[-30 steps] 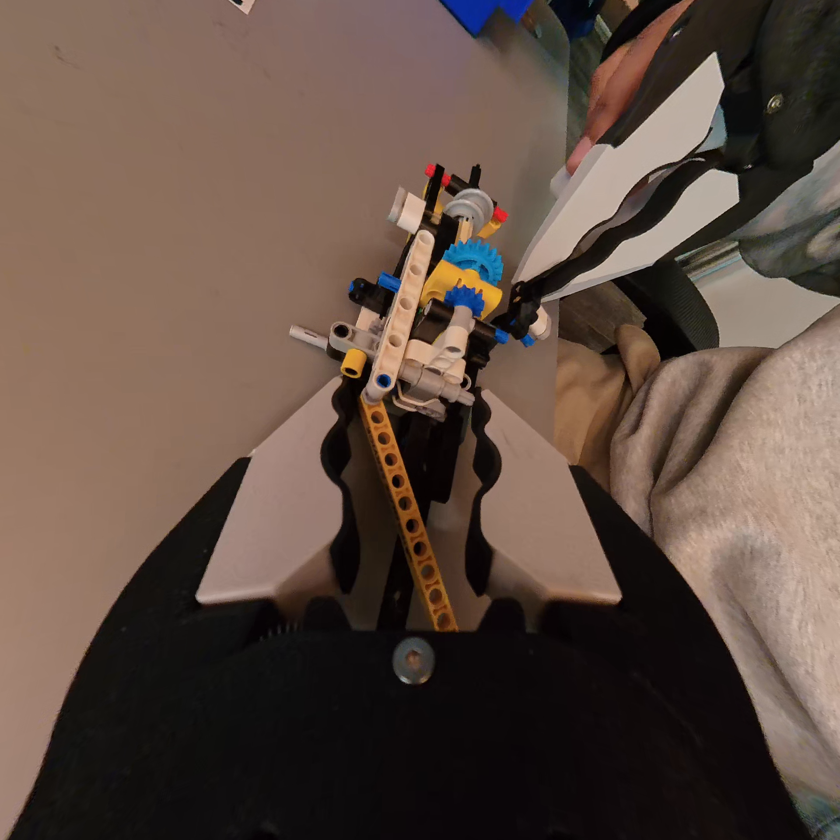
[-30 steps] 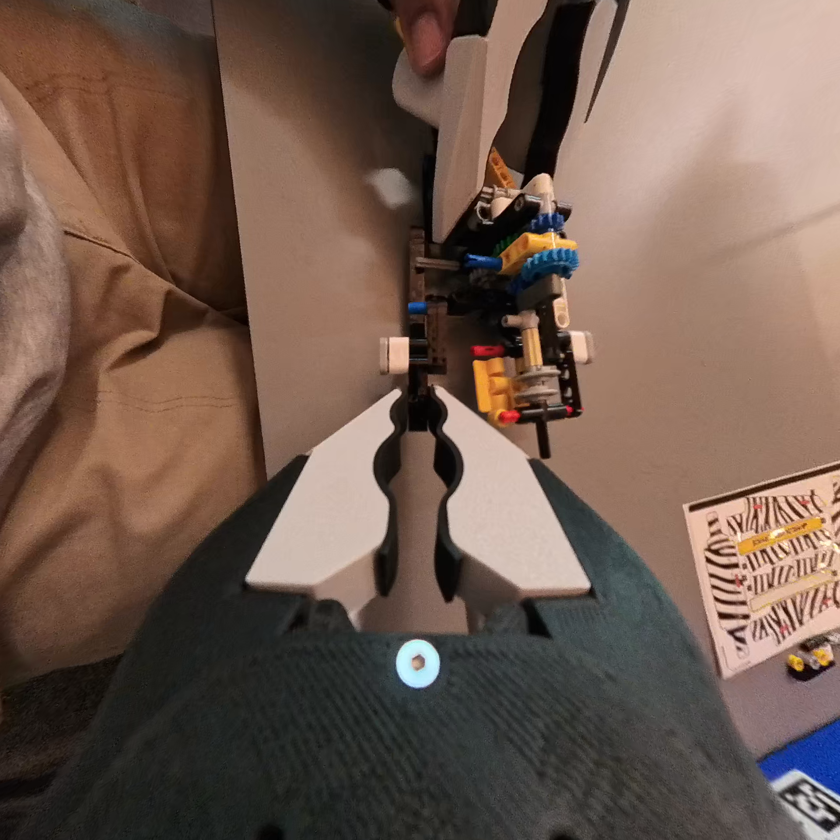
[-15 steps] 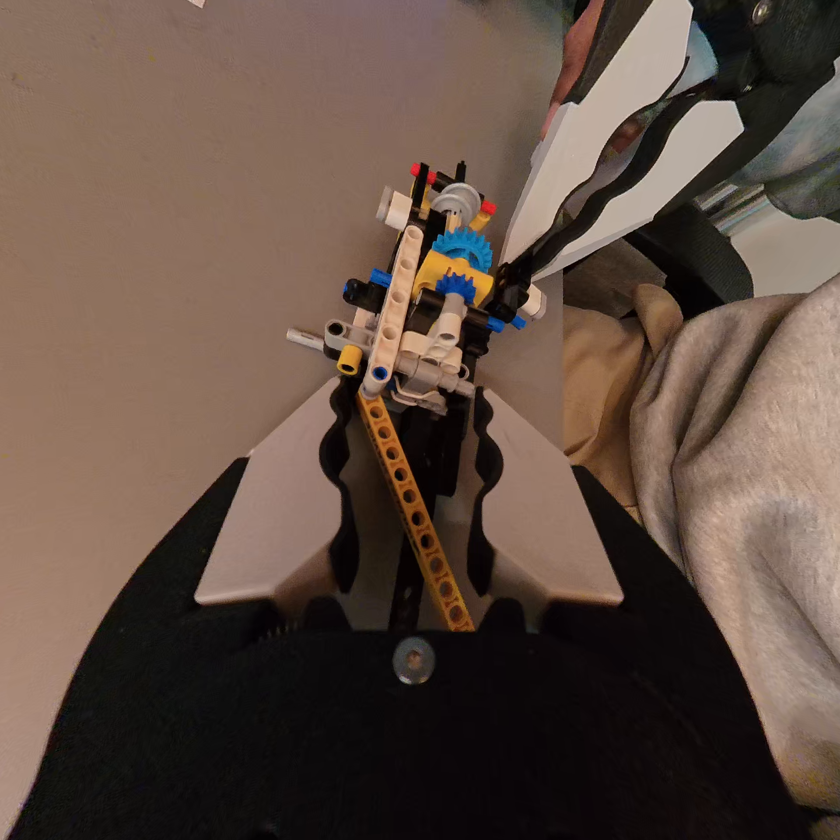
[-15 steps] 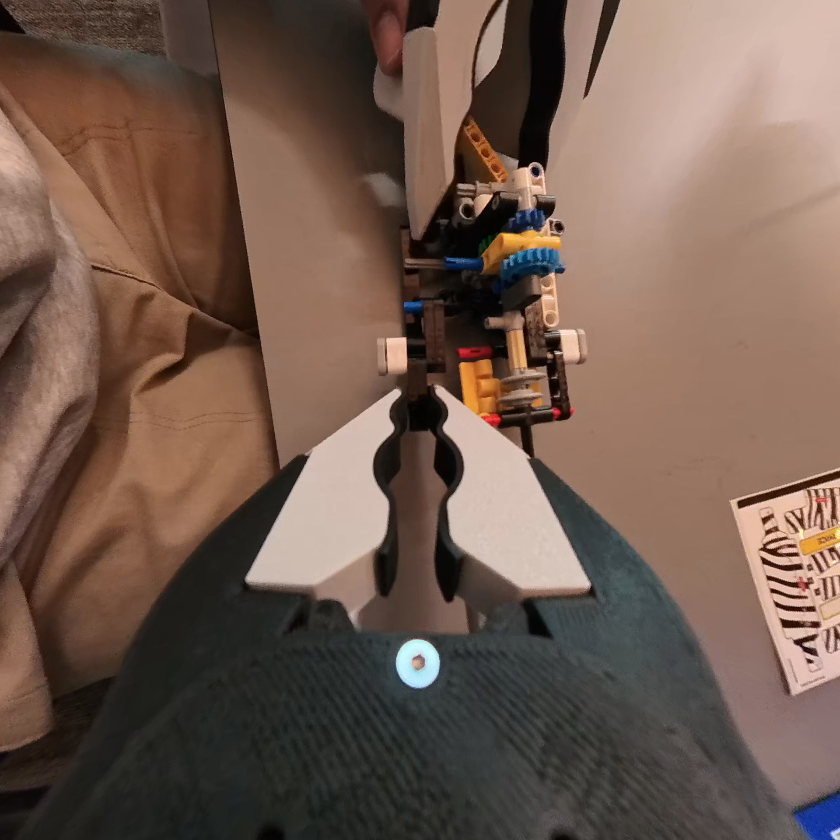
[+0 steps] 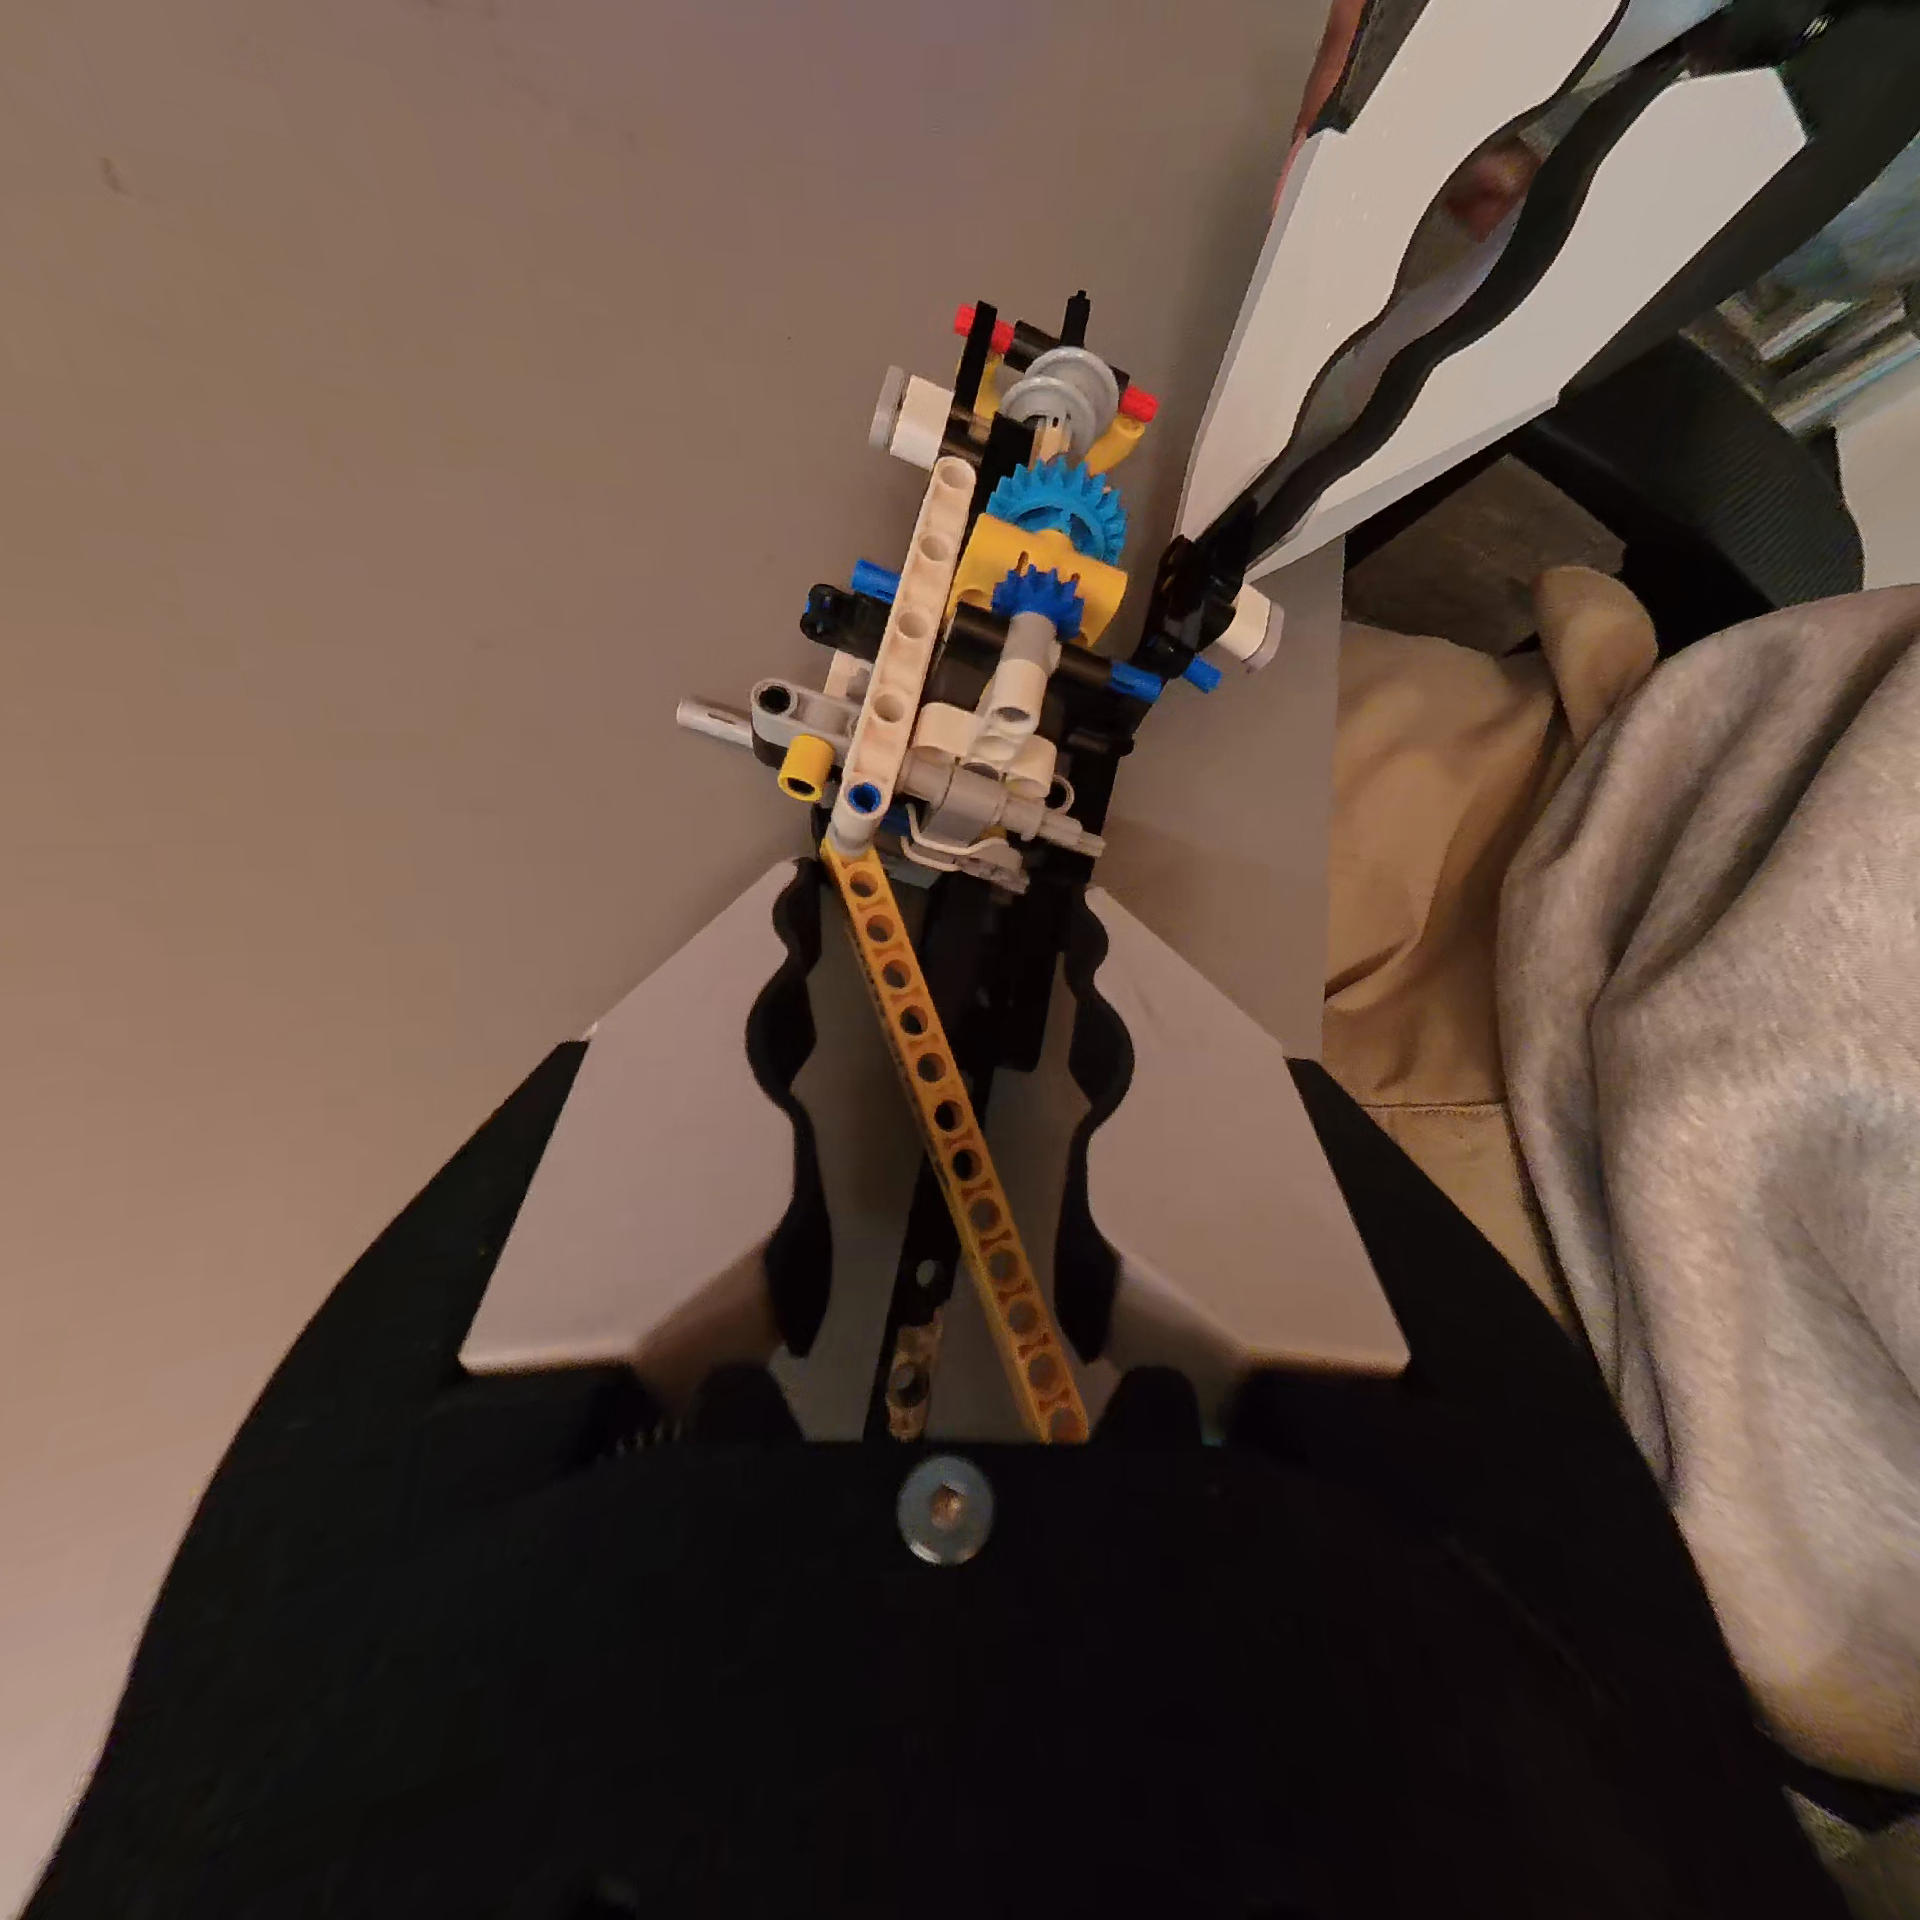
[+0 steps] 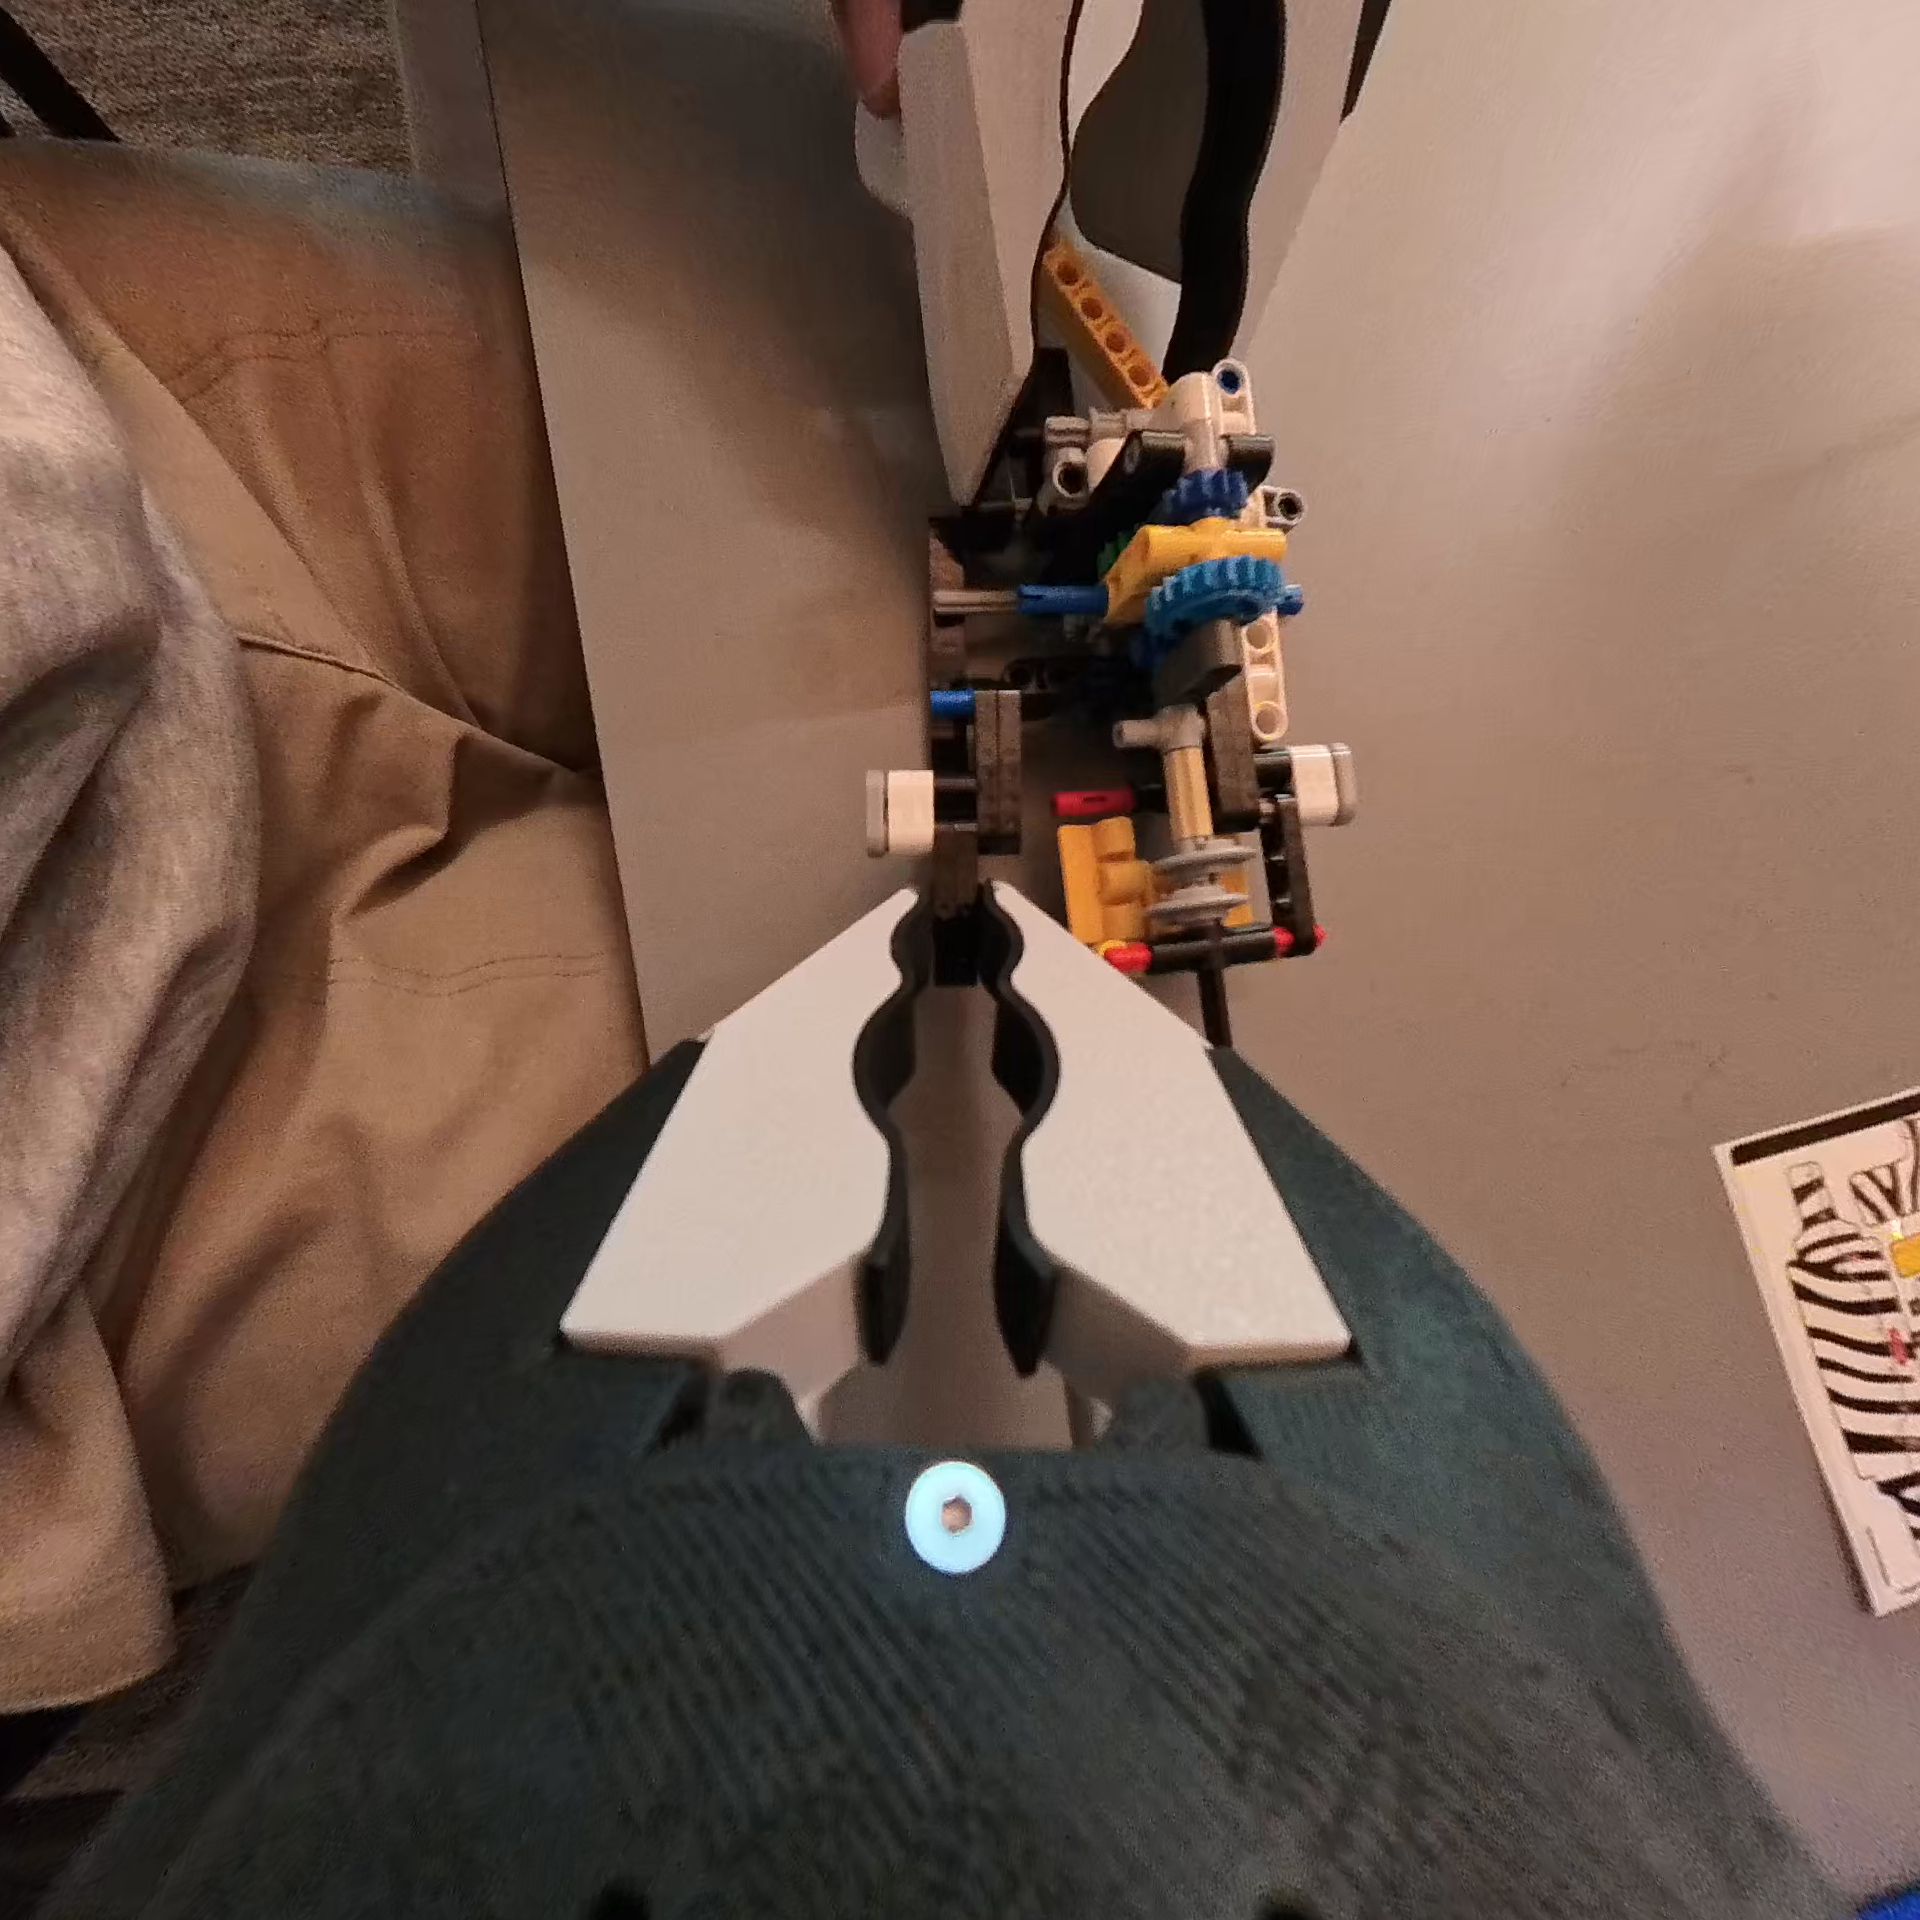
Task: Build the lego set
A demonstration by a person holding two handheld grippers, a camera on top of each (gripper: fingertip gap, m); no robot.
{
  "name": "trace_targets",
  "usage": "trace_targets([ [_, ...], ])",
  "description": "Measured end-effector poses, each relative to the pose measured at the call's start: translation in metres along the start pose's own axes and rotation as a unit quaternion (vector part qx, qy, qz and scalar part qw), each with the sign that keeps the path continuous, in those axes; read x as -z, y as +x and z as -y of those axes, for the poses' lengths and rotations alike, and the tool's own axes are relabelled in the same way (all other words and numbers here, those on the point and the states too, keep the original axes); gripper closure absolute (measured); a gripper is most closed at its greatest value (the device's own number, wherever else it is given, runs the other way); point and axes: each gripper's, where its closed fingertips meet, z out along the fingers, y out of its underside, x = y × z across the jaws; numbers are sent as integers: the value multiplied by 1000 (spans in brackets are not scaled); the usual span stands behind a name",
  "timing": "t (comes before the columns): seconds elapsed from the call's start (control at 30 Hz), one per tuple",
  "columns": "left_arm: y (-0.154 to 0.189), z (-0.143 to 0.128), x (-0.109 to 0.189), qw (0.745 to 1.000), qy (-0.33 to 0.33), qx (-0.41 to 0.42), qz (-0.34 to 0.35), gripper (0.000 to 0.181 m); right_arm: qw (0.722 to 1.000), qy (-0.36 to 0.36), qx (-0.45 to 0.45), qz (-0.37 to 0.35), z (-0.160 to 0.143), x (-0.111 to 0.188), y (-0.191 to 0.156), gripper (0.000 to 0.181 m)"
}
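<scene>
A lego model [image 5: 1023, 582] with blue gears, a yellow block, white beams and a black frame hangs between both grippers over the grey table [image 5: 416, 520]. My left gripper [image 5: 940, 899] is shut on the model's black rear frame, and a long yellow beam [image 5: 935, 1081] runs back between its fingers. My right gripper [image 6: 956, 920] is shut on a black piece at the model's [image 6: 1174, 623] side, next to a white bush. The right gripper also shows in the left wrist view [image 5: 1216, 540], and the left gripper in the right wrist view [image 6: 997, 457].
A zebra-striped sticker sheet [image 6: 1849, 1330] lies on the table at the right. The table edge [image 6: 582, 623] runs beside a person's beige trousers [image 6: 364, 831] and grey sweater [image 5: 1662, 1039]. A dark chair [image 5: 1714, 499] stands beyond the edge. The gap from one gripper's tips to the other's is roughly 9 cm.
Both grippers kept their hold on the model. The model has tilted a little, and the sticker sheet has slid towards the right edge of the right wrist view.
</scene>
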Motion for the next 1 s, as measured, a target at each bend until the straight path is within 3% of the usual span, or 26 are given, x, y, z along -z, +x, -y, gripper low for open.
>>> trace_targets([
  [1.0, -1, -2, -3, 998, 23, -62, 19, 135, 999, -7, 42, -25, 5, 1, 2, 175],
])
